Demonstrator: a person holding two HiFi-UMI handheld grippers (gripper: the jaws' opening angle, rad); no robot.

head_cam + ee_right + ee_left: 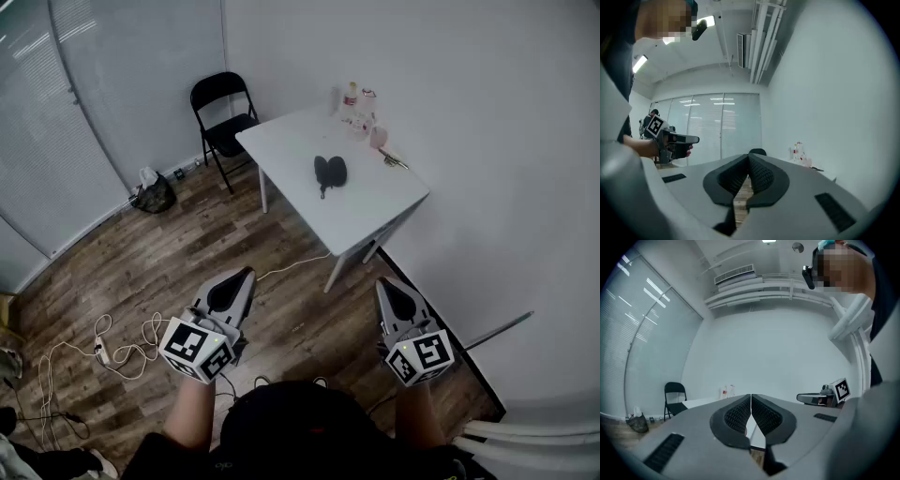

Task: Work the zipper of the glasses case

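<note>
Left claw (247,274): jaws pressed together, nothing held, carried level above the wooden floor (169,262). Right claw (382,283): closed, empty. Glasses case (329,171): black, laid mid-desk (281,150), well apart from both claws. Folding chair (221,105): placed beside the desk.

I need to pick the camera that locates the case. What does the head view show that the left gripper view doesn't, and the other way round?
Only the head view shows the dark glasses case, lying closed on the white table with both grippers far from it. Only the left gripper view shows the ceiling air conditioner and looks straight into the left gripper, whose jaws are shut and empty. Both show the table, the black folding chair, the bottles and the right gripper.
</note>
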